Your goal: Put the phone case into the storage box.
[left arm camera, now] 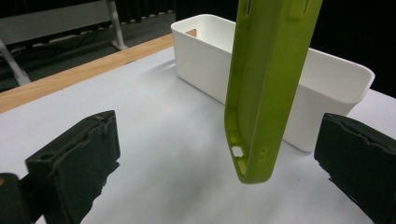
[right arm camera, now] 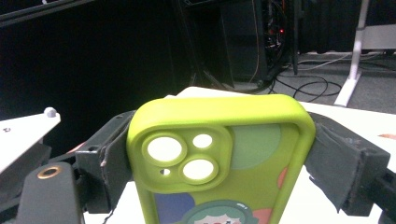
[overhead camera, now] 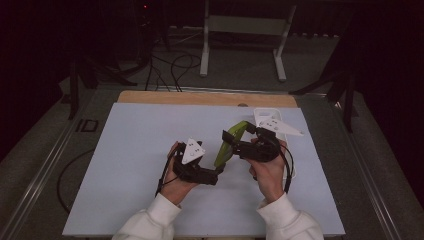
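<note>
The white bin (overhead camera: 290, 131) stands at the tabletop's (overhead camera: 140, 150) right edge; the left half is free. The right gripper (right arm camera: 219, 154) clamps the green phone case (right arm camera: 219, 158), whose lower end hangs untouched between the wide jaws of the left gripper (left arm camera: 219, 158)

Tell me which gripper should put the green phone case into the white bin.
Right. The right gripper already clamps the green phone case between its jaws and sits beside the white bin. The left gripper stands open, its jaws apart from the case.

phone case (left arm camera: 266, 93): top cut off | white bin (left arm camera: 327, 88): partly hidden behind case
</note>
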`<state>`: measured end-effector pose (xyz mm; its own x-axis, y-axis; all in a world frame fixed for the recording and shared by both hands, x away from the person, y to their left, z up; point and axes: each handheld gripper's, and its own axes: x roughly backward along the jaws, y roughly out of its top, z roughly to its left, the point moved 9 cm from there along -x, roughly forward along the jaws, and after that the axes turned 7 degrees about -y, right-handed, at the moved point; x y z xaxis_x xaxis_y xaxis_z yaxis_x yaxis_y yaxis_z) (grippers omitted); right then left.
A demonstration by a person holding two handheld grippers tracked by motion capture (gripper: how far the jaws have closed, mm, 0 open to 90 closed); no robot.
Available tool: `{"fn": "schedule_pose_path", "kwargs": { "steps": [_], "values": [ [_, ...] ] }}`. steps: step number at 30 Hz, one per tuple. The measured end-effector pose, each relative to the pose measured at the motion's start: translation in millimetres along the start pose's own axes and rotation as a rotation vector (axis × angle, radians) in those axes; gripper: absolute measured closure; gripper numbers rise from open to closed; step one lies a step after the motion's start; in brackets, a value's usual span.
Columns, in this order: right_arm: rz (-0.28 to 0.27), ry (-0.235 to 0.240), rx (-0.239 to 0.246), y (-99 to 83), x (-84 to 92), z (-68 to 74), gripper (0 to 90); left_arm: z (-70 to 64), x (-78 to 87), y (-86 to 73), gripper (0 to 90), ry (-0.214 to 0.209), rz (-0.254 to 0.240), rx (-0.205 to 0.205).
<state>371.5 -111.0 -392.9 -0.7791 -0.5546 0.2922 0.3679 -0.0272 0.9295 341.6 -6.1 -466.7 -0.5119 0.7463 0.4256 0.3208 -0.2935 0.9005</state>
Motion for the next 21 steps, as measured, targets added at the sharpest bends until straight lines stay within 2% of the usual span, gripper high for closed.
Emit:
{"fn": "schedule_pose_path", "kwargs": {
  "steps": [15, 21],
  "values": [
    [0.003, -0.009, -0.007, -0.5, -1.6, -4.2, 16.0, 19.5, 20.3, -5.7, 0.0, 0.024, -0.012, 0.016],
    [0.000, -0.015, -0.007, -0.1, -1.3, -5.6, 16.0, 28.6, 30.8, -8.0, 0.0, 0.051, -0.024, 0.009]
  ]
}}
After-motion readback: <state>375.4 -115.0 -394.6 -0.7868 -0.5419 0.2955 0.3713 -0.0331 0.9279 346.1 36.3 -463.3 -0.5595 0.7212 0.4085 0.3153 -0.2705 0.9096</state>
